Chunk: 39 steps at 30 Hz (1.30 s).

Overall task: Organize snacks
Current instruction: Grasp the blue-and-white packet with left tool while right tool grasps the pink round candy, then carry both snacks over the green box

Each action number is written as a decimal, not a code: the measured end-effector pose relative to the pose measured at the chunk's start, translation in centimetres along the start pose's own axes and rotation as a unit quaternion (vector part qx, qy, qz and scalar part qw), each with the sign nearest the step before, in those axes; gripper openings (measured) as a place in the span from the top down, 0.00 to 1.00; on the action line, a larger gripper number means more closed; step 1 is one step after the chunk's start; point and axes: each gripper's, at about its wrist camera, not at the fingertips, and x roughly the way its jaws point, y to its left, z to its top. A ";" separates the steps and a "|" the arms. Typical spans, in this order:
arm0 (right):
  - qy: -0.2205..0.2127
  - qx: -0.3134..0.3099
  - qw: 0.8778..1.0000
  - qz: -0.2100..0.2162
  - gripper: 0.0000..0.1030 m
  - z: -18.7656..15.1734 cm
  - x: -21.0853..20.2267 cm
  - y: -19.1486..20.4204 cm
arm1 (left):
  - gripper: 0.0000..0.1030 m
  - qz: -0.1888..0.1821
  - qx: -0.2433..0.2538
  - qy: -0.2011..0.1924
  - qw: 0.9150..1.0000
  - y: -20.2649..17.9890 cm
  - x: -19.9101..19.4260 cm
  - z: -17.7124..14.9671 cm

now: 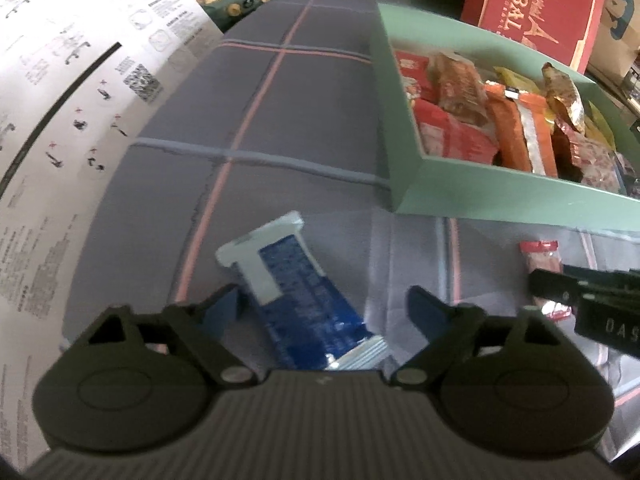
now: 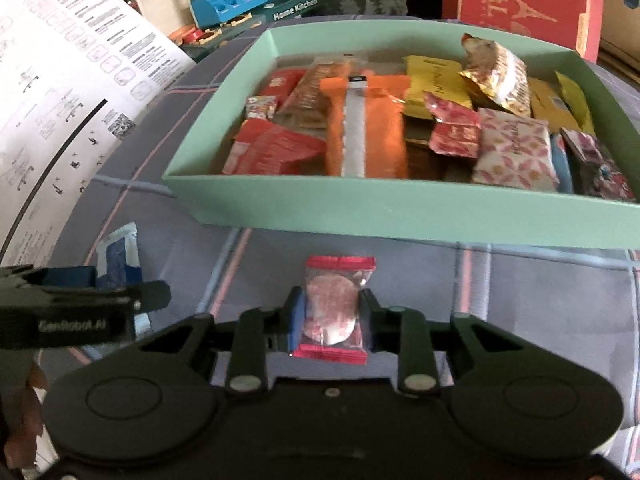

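The right gripper [image 2: 331, 312] is clamped on a small clear packet with red ends [image 2: 333, 307]; both pads press against the packet's sides, and the packet sits on the grey checked cloth [image 2: 520, 280] just in front of the green tray [image 2: 400, 210]. The left gripper [image 1: 320, 304] is released: its blue pads [image 1: 424, 310] stand wide apart on either side of a blue and white wrapper [image 1: 296, 280], which lies flat on the cloth without visible contact from either pad. The tray holds an assortment of snacks, including an orange pack [image 2: 366, 136], a yellow pack [image 2: 436, 80], a gold foil bag [image 2: 498, 74] and a pink floral pack [image 2: 514, 152]. A printed instruction sheet [image 2: 60, 80] lies to the left of the cloth. A red box [image 2: 520, 4] stands behind the tray.
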 end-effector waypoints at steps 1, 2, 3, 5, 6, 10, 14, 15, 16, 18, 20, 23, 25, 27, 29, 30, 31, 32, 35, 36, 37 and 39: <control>-0.001 0.003 1.000 0.002 0.73 -0.1 -0.1 -0.3 | 0.22 0.005 0.003 -0.003 1.000 -0.2 0.0 0.0; -0.002 0.006 1.000 0.004 0.73 -0.2 -0.1 -0.4 | 0.32 0.012 0.007 -0.007 1.000 -0.4 0.0 0.1; -0.004 0.008 1.000 0.005 0.73 -0.2 -0.2 -0.6 | 0.51 0.017 0.009 -0.011 1.000 -0.5 -0.2 0.1; -0.007 0.012 1.000 0.009 0.73 -0.4 -0.3 -0.9 | 0.64 0.011 0.008 -0.016 1.000 -0.3 -0.5 0.3; -0.008 0.013 1.000 0.011 0.73 -0.5 -0.3 -1.0 | 0.65 0.005 0.003 -0.015 1.000 -0.1 -0.6 0.3; -0.009 0.025 0.999 0.025 0.73 -0.8 -1.0 -1.4 | 0.65 0.005 0.004 -0.014 1.000 0.2 -1.0 0.0; -0.013 0.030 0.999 0.038 0.73 -1.2 -1.9 -2.0 | 0.65 -0.006 0.004 -0.020 1.000 0.4 -2.0 -0.2; -0.014 0.032 0.999 0.040 0.73 -1.2 -2.1 -2.1 | 0.65 -0.007 0.004 -0.020 1.000 0.4 -2.2 -0.2; -0.017 0.034 0.998 0.042 0.73 -1.2 -2.4 -2.3 | 0.65 -0.007 0.004 -0.021 1.000 0.4 -2.4 -0.2; -0.022 0.038 0.998 0.046 0.73 -1.0 -2.9 -2.4 | 0.65 -0.008 0.004 -0.025 1.000 0.2 -2.8 0.0; -0.029 0.040 0.997 0.052 0.73 -0.9 -3.6 -2.6 | 0.65 -0.011 0.004 -0.032 0.999 0.0 -3.5 0.1; -0.043 0.036 0.997 0.061 0.73 -0.5 -4.9 -2.6 | 0.65 -0.015 0.009 -0.047 0.999 -0.3 -4.8 0.7; -0.056 0.034 0.996 0.067 0.73 0.2 -6.0 -2.7 | 0.65 -0.016 0.014 -0.061 0.998 -0.5 -5.6 1.4; -0.068 0.033 0.994 0.073 0.73 1.0 -6.8 -2.8 | 0.65 -0.022 0.017 -0.074 0.997 -0.7 -6.4 2.3; -0.079 0.032 0.993 0.076 0.73 2.1 -7.5 -2.9 | 0.65 -0.028 0.023 -0.085 0.996 -1.1 -6.9 3.6; -0.084 0.032 0.993 0.077 0.73 2.8 -7.7 -3.0 | 0.65 -0.030 0.028 -0.090 0.995 -1.4 -7.0 4.4; -0.088 0.032 0.993 0.077 0.73 3.3 -7.8 -3.0 | 0.65 -0.033 0.032 -0.094 0.995 -1.8 -7.0 5.1; -0.093 0.034 0.992 0.076 0.73 4.0 -7.9 -3.1 | 0.65 -0.036 0.038 -0.098 0.994 -2.2 -7.1 5.9; -0.105 0.036 0.991 0.073 0.73 6.5 -7.8 -3.5 | 0.65 -0.044 0.054 -0.108 0.992 -3.4 -6.6 8.4; -0.108 0.037 0.991 0.071 0.73 7.5 -7.6 -3.6 | 0.65 -0.046 0.058 -0.109 0.991 -3.8 -6.3 9.3; -0.109 0.038 0.991 0.071 0.73 8.5 -7.3 -3.8 | 0.65 -0.047 0.061 -0.110 0.991 -4.2 -6.0 10.3; -0.110 0.045 0.990 0.073 0.73 10.3 -6.6 -4.2 | 0.65 -0.052 0.065 -0.108 0.991 -4.8 -5.0 12.3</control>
